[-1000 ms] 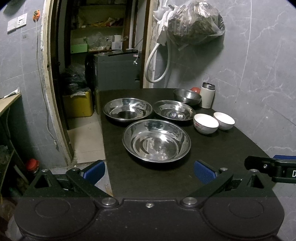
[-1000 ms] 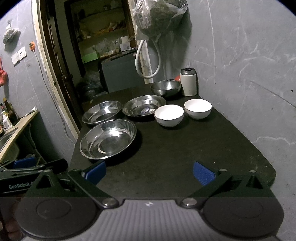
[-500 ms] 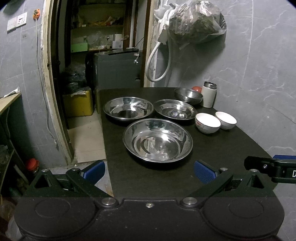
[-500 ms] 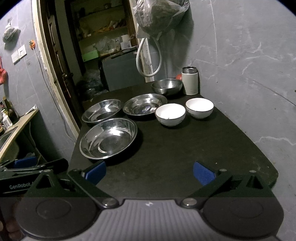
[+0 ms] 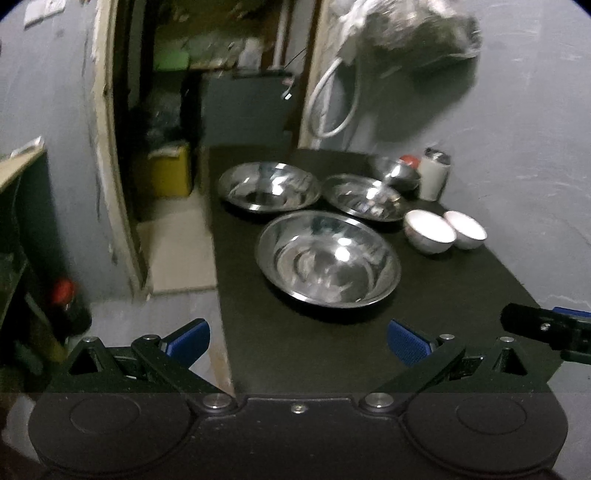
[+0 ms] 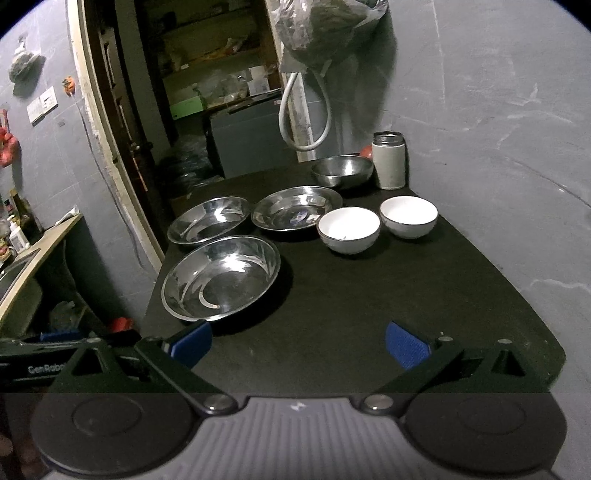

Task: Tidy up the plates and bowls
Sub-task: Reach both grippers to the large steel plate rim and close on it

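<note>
On a black table (image 6: 388, 295) lie three shallow steel plates: a large near one (image 5: 328, 258) (image 6: 221, 282), a far-left one (image 5: 267, 186) (image 6: 208, 219) and a far-middle one (image 5: 364, 197) (image 6: 295, 206). Two white bowls (image 6: 349, 229) (image 6: 408, 216) sit side by side to their right, the same pair (image 5: 428, 230) (image 5: 465, 229) in the left wrist view. A steel bowl (image 6: 341, 170) stands at the back. My left gripper (image 5: 297, 341) is open at the table's near left corner. My right gripper (image 6: 299, 341) is open over the near edge. Both hold nothing.
A white flask (image 6: 388, 160) with a steel cap stands by the steel bowl against the grey wall. A full plastic bag (image 6: 325, 26) and a looped hose (image 6: 303, 110) hang above the back edge. Left of the table a doorway (image 5: 166, 110) opens onto floor.
Both grippers moved forward and slightly up toward the dishes, so the plates sit lower and larger in view. The left wrist view is blurred by motion. No dish has moved.
</note>
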Demonstrator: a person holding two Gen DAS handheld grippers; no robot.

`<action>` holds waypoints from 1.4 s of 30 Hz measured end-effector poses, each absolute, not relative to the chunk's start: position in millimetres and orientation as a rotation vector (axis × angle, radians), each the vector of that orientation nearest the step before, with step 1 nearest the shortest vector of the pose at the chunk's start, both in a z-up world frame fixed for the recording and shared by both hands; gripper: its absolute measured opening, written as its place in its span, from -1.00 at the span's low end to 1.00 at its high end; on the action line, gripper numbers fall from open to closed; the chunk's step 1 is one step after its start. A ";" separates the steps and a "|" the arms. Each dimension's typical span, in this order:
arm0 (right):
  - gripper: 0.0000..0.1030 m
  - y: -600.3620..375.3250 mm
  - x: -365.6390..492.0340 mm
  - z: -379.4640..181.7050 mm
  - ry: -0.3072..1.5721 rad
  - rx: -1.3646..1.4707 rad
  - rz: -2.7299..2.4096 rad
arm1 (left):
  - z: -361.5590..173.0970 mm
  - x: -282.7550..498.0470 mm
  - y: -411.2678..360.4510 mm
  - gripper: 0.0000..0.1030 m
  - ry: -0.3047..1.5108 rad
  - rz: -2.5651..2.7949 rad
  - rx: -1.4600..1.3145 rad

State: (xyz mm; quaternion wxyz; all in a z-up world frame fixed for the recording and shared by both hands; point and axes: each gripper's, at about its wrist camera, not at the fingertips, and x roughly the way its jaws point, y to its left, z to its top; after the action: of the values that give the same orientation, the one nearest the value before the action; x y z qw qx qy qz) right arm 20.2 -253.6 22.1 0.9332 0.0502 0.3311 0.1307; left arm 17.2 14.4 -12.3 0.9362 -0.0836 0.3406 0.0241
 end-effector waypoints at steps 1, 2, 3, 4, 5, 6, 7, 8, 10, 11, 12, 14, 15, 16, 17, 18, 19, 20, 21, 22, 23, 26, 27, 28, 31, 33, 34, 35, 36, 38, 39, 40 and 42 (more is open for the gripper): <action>0.99 -253.5 23.3 22.0 0.678 0.104 0.272 | -13.6 19.3 17.7 0.98 0.711 0.061 -0.183; 0.99 -252.7 26.7 21.9 0.680 0.104 0.278 | -15.1 21.3 22.1 0.98 0.726 0.073 -0.199; 0.99 -252.5 30.2 21.8 0.681 0.104 0.286 | -15.9 23.0 25.3 0.98 0.736 0.082 -0.211; 0.99 -251.3 34.2 21.4 0.683 0.103 0.294 | -16.2 24.4 28.1 0.98 0.744 0.094 -0.222; 0.99 -250.0 38.1 21.4 0.685 0.102 0.303 | -17.1 27.0 32.0 0.98 0.758 0.109 -0.231; 0.99 -248.7 42.8 20.6 0.687 0.102 0.314 | -17.9 29.5 35.2 0.98 0.771 0.122 -0.239; 0.99 -247.5 48.0 20.0 0.690 0.101 0.326 | -18.3 31.3 37.2 0.98 0.784 0.135 -0.247; 0.99 -246.2 54.2 19.7 0.692 0.100 0.338 | -17.8 32.8 40.3 0.98 0.795 0.146 -0.256; 0.99 -244.4 66.2 18.6 0.697 0.099 0.365 | -17.8 38.2 46.2 0.98 0.809 0.164 -0.284; 0.99 -243.2 73.0 17.7 0.699 0.100 0.378 | -16.9 40.5 50.1 0.98 0.811 0.169 -0.303; 0.99 -242.4 79.8 17.5 0.701 0.101 0.391 | -15.4 42.9 53.4 0.98 0.811 0.173 -0.321; 0.99 -240.8 93.3 17.4 0.705 0.100 0.422 | -12.5 48.6 58.0 0.98 0.818 0.183 -0.359; 0.99 -239.3 99.6 16.9 0.708 0.099 0.439 | -12.2 51.9 60.7 0.98 0.824 0.183 -0.380; 0.99 -238.2 105.9 15.7 0.713 0.096 0.455 | -13.1 55.9 62.3 0.98 0.835 0.178 -0.399; 0.99 -237.0 111.9 14.6 0.720 0.094 0.471 | -14.4 59.9 63.7 0.98 0.857 0.169 -0.422; 0.99 -235.8 117.6 13.9 0.727 0.093 0.487 | -15.9 63.4 64.0 0.98 0.874 0.160 -0.442; 0.99 -235.2 123.2 13.1 0.733 0.093 0.502 | -17.3 66.7 63.7 0.98 0.887 0.156 -0.457; 0.99 -234.9 129.2 13.1 0.738 0.093 0.515 | -17.3 70.1 63.4 0.98 0.897 0.157 -0.468; 0.99 -233.8 133.6 12.7 0.739 0.093 0.526 | -16.8 72.8 62.9 0.98 0.896 0.157 -0.475; 0.99 -233.2 138.8 12.7 0.741 0.096 0.537 | -15.7 75.6 62.0 0.98 0.891 0.156 -0.483; 0.99 -232.2 145.0 12.5 0.743 0.101 0.547 | -15.2 78.5 61.1 0.98 0.887 0.153 -0.487; 0.99 -227.9 160.1 10.6 0.750 0.119 0.569 | -14.3 89.2 58.4 0.98 0.900 0.152 -0.473; 0.99 -225.6 164.8 10.2 0.755 0.123 0.572 | -13.2 93.8 59.1 0.98 0.902 0.159 -0.465; 0.99 -223.3 169.2 10.4 0.759 0.131 0.576 | -11.2 98.8 61.0 0.98 0.900 0.183 -0.454; 0.99 -212.5 181.5 8.3 0.768 0.151 0.592 | -2.8 117.1 72.4 0.98 0.883 0.240 -0.400; 0.99 -202.8 191.0 4.2 0.781 0.161 0.590 | 1.9 134.9 83.4 0.98 0.861 0.246 -0.353; 0.99 -196.9 195.4 2.8 0.789 0.165 0.588 | 3.4 145.9 90.0 0.98 0.855 0.244 -0.328; 0.99 -191.2 199.0 1.5 0.791 0.167 0.584 | 4.3 156.6 97.3 0.98 0.849 0.240 -0.304; 0.99 -185.4 202.3 1.1 0.790 0.168 0.579 | 4.9 167.4 104.2 0.98 0.843 0.235 -0.284; 0.99 -173.2 210.9 -0.6 0.794 0.166 0.558 | 4.7 193.2 119.3 0.98 0.834 0.219 -0.244; 0.99 -168.2 214.7 -0.2 0.795 0.172 0.547 | 4.2 205.7 126.3 0.98 0.835 0.205 -0.234; 0.99 -163.4 218.1 -0.2 0.794 0.183 0.541 | 3.6 218.3 132.3 0.98 0.837 0.184 -0.226; 0.99 -154.1 227.5 -1.6 0.797 0.198 0.528 | 1.3 244.3 144.5 0.98 0.832 0.137 -0.203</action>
State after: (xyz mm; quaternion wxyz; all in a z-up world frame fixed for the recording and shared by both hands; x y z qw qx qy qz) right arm 227.5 -154.1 -1.6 0.8832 0.0953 0.3830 0.2534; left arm 244.3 144.5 1.3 0.9074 -0.0983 0.4033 0.0664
